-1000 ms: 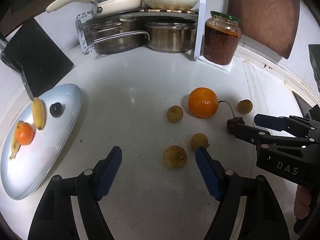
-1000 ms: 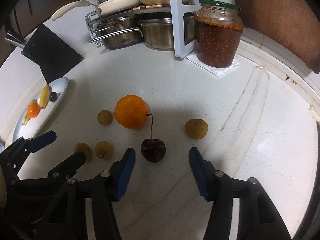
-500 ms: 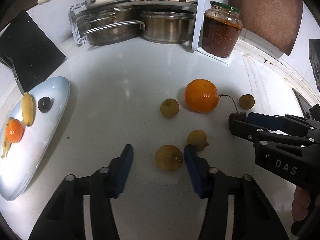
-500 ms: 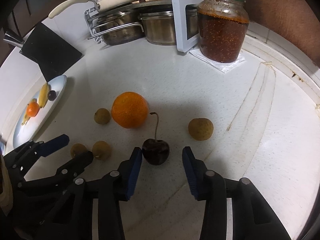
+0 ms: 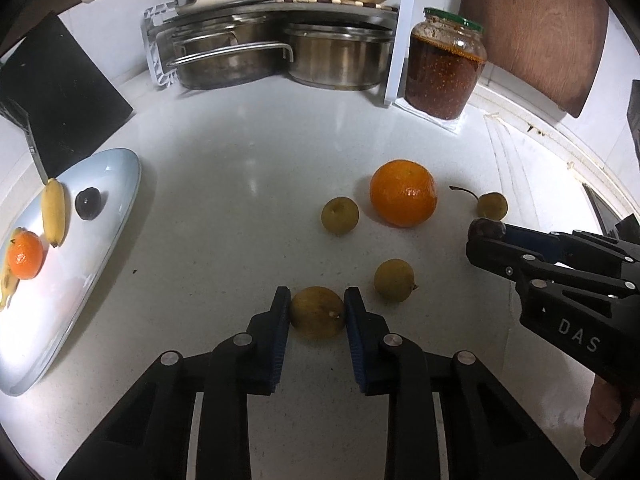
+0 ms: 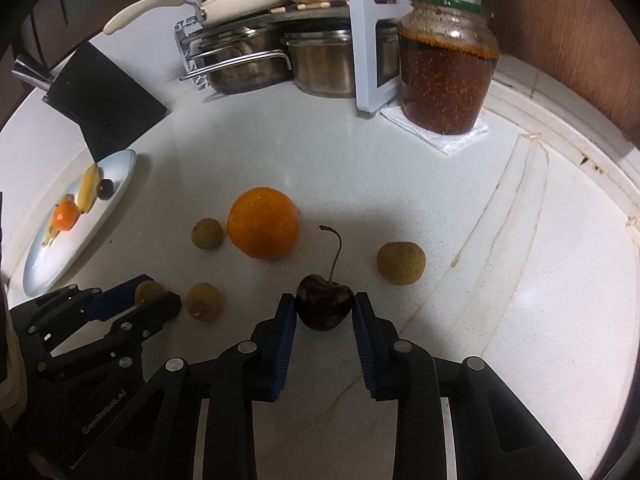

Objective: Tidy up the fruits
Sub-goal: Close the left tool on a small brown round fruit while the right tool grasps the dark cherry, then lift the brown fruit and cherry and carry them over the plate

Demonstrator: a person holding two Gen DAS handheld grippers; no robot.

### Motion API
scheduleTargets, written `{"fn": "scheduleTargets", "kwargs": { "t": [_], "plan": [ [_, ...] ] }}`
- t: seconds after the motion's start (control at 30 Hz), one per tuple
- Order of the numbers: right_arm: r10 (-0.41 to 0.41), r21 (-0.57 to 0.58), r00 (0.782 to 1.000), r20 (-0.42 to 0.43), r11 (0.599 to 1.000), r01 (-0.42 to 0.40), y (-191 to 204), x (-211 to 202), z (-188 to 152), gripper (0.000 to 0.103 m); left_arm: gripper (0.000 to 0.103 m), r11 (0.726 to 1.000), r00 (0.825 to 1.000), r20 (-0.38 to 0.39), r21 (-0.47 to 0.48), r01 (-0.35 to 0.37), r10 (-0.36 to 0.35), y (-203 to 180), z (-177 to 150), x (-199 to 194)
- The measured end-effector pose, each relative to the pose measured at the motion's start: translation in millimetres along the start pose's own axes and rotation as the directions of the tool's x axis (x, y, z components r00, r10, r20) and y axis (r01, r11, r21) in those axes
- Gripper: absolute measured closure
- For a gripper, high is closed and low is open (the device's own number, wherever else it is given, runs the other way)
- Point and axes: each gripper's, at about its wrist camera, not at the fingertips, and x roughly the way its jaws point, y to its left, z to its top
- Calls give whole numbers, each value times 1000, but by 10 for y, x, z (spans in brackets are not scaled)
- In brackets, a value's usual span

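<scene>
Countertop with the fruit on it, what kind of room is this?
Most likely a home kitchen: steel pots stacked on a corner rack, a jar of preserves beside it, and a white countertop.

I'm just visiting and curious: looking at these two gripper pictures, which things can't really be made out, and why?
- Left wrist view: cherry mostly hidden behind the right gripper; only its top and stem show.
- Right wrist view: one longan partly covered by the left gripper.
- Both views: plate cut off at the left edge; the peel-like yellow piece beside the small orange is too cropped to name.
- Pots on the rack: contents unseen.
</scene>
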Motion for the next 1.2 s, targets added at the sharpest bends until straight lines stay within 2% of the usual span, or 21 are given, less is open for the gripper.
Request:
{"fn": "scheduleTargets", "kwargs": {
  "t": [0.3, 0.77, 1.2],
  "plan": [
    [-1, -26, 998, 63, 1000, 3, 121, -297, 20, 73, 76, 999, 998, 58, -32, -20, 21, 53, -15, -308],
    [63, -63, 989, 132, 996, -55, 410, -672, 29, 73, 76, 995, 989, 135, -85, -53, 64, 214, -4, -846],
    [135, -128, 969, 208, 986, -110, 787, -994, 121, 73, 76, 985, 966, 226, -146, -92, 124, 481, -52, -1372]
  ]
}}
